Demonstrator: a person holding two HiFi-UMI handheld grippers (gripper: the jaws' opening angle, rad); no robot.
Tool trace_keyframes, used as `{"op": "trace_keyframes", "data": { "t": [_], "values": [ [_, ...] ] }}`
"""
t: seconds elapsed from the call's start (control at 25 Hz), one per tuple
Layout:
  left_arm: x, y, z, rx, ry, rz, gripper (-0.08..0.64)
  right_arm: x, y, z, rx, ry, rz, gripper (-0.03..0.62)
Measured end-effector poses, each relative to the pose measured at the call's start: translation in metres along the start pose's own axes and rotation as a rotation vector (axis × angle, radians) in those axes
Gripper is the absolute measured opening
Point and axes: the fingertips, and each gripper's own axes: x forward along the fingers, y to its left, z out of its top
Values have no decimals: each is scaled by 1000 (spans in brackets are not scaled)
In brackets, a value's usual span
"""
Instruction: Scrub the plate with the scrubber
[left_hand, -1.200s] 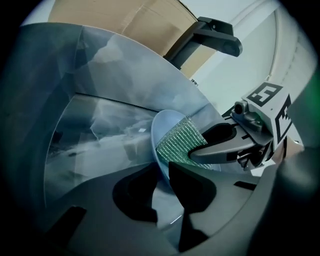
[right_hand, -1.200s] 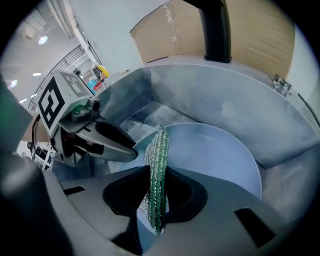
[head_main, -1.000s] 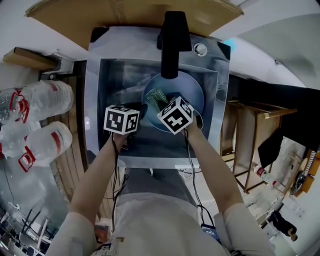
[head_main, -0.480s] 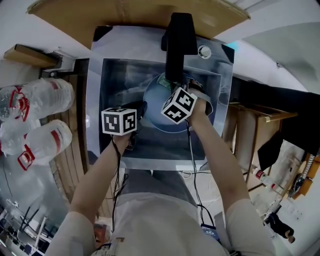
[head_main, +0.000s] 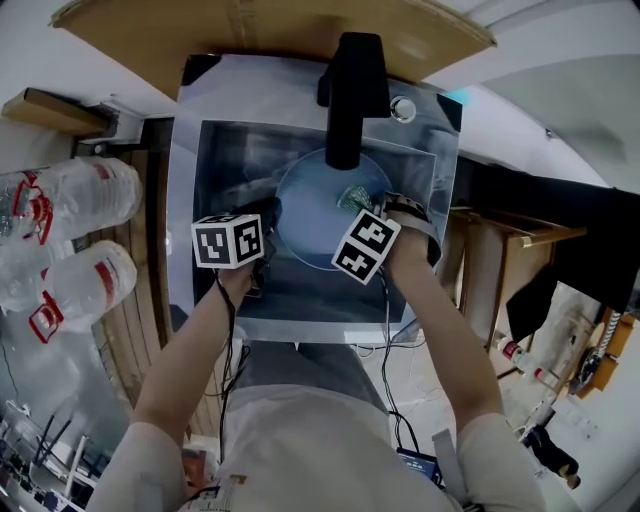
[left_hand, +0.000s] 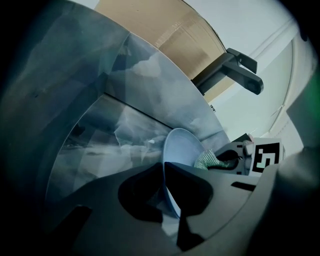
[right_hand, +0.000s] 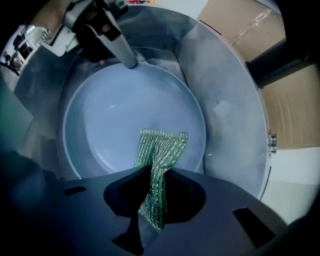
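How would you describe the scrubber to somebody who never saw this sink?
Look into the steel sink under the black faucet; a pale blue plate is in it. At the plate's right side the right tongs pinch the scrubber, the only green, woven mesh thing there.

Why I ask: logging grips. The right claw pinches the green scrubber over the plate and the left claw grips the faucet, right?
No: the left claw is closing on the rim of the plate, not the faucet, per the left gripper view. The rest stands.
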Motion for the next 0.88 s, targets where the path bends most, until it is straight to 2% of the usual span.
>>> {"op": "trace_keyframes", "data": {
  "t": [0.16,0.24,0.36,0.6,0.76,0.88],
  "values": [
    [3,-4,-1,23,3,2,34,-17,67,24,-31,-97,230,94],
    [5,-7,-2,41,13,8,34,-20,90,49,-65,-163,258,97],
    [7,-9,-1,0,18,3,35,-17,94,76,-105,-207,182,103],
    [6,-7,-1,25,21,5,34,-7,32,110,93,-321,140,106],
    [6,-7,-2,15,16,-2,34,6,-28,99,150,-283,58,106],
    [5,-7,-2,2,6,-2,34,13,-52,79,141,-229,-6,104]
  ]
}}
